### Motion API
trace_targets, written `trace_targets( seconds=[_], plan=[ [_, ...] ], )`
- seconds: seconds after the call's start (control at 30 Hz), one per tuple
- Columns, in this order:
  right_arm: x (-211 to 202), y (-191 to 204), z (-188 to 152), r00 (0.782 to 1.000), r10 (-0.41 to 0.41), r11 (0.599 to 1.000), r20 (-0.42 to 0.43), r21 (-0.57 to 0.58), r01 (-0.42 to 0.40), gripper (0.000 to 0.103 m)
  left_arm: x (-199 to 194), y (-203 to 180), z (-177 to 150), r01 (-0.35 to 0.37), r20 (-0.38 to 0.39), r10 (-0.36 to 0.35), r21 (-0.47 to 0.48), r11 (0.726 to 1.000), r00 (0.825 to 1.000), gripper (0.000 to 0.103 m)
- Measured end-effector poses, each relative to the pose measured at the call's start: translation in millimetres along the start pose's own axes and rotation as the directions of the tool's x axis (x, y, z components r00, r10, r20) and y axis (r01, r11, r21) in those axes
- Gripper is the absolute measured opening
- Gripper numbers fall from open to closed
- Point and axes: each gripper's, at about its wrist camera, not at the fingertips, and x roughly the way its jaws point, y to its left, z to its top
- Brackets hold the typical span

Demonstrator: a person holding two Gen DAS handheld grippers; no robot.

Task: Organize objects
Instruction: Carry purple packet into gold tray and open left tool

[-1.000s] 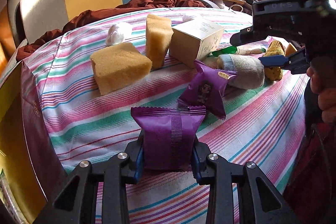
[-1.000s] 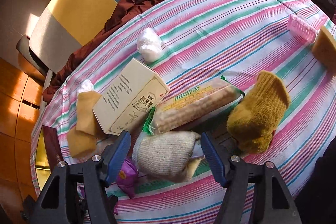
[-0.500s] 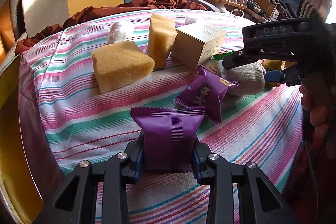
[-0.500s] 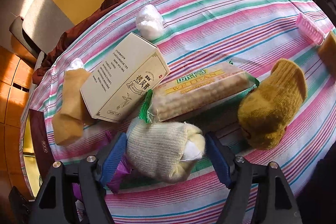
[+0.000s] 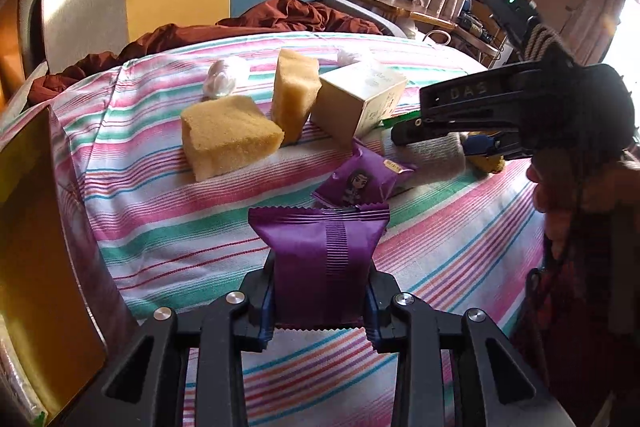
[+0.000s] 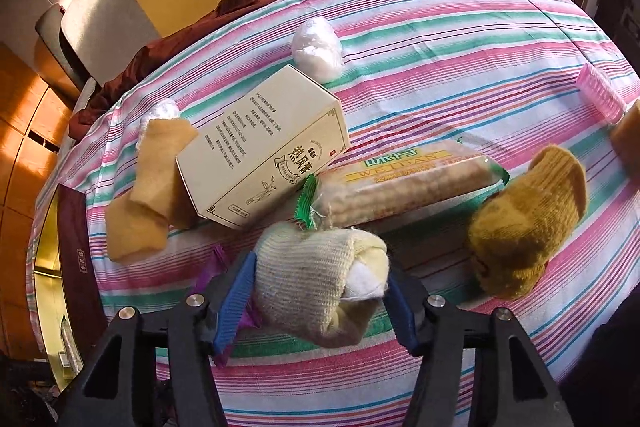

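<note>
Your left gripper (image 5: pixel 320 301) is clamped on a purple snack packet (image 5: pixel 322 263), its two blue-padded fingers pressing the packet's sides so that it stands upright between them, above the striped tablecloth (image 5: pixel 160 227). Your right gripper (image 6: pixel 320 301) straddles a rolled cream sock (image 6: pixel 316 275) that lies on the cloth; both pads sit right against the roll's ends, though you cannot tell from either view whether they are squeezing it yet.

From the left wrist view, a second purple packet (image 5: pixel 362 179) printed with a cartoon figure lies just beyond the held one. Farther back are two yellow sponge blocks: one (image 5: pixel 228 135) lying flat, the other (image 5: pixel 294 93) standing on end and touching a cream cardboard box (image 5: pixel 360 99). A small crumpled white wrapper (image 5: pixel 222 79) sits behind the sponges. Your right gripper enters this view from the right, with your hand (image 5: pixel 576 187) behind it, reaching over the sock.

From the right wrist view, the box (image 6: pixel 264 155) lies on its side with printed text facing up. A long pack of biscuits (image 6: pixel 404 183) in clear and green wrapping lies beside it, just past the sock. A mustard knitted sock (image 6: pixel 528 219) rests to the right of the biscuits. A white wrapped ball (image 6: pixel 316 47) lies beyond the box, and a pink ribbed roller (image 6: pixel 600 99) is near the cloth's far right edge.
</note>
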Motion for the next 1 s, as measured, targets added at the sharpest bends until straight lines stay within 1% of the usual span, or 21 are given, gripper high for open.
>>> trace_targets(
  seconds=[0.07,0.17,0.3,0.37,0.47,0.53,0.63,0.7,0.77,0.83,0.87,1.0],
  plan=[
    [-1,3,0,1.0,0.0,1.0,0.011,-0.009,0.001,0.06,-16,2,2,0.005,0.028,-0.005,-0.007,1.0,1.0,0.035],
    [-2,3,-1,1.0,-0.004,1.0,0.015,-0.012,0.004,0.06,-41,11,4,-0.009,0.07,0.01,-0.022,1.0,0.997,0.035],
    [-4,4,-3,1.0,-0.015,1.0,0.027,-0.021,0.016,0.059,-75,36,2,-0.053,0.12,0.06,-0.065,0.996,0.991,0.035],
    [-5,6,-3,0.999,-0.018,1.0,0.036,-0.024,0.018,0.059,-93,57,0,-0.091,0.142,0.104,-0.094,0.991,0.984,0.035],
    [-11,7,-5,0.998,-0.011,0.999,0.059,-0.029,0.013,0.059,-115,96,-6,-0.181,0.155,0.202,-0.139,0.974,0.967,0.035],
    [-15,8,-8,0.997,-0.013,0.999,0.077,-0.03,0.015,0.059,-125,128,-13,-0.253,0.141,0.279,-0.177,0.951,0.95,0.035],
    [-22,7,-11,0.995,-0.007,1.0,0.103,-0.021,0.01,0.059,-132,182,-29,-0.35,0.077,0.379,-0.247,0.904,0.922,0.035],
    [-25,5,-11,0.994,-0.015,1.0,0.113,-0.012,0.017,0.059,-132,213,-42,-0.42,0.025,0.444,-0.282,0.863,0.896,0.035],
    [-26,4,-12,0.993,-0.02,1.0,0.116,-0.006,0.021,0.059,-129,239,-55,-0.451,-0.033,0.466,-0.318,0.834,0.884,0.035],
    [-26,5,-12,0.992,-0.025,1.0,0.12,-0.007,0.026,0.059,-124,257,-67,-0.49,-0.071,0.498,-0.337,0.804,0.864,0.036],
    [-26,5,-13,0.992,-0.029,0.999,0.12,-0.01,0.03,0.059,-122,261,-71,-0.499,-0.081,0.504,-0.34,0.797,0.86,0.036],
    [-26,6,-14,0.992,-0.036,0.999,0.125,-0.016,0.038,0.059,-112,271,-82,-0.507,-0.112,0.502,-0.347,0.789,0.858,0.036]
  ],
)
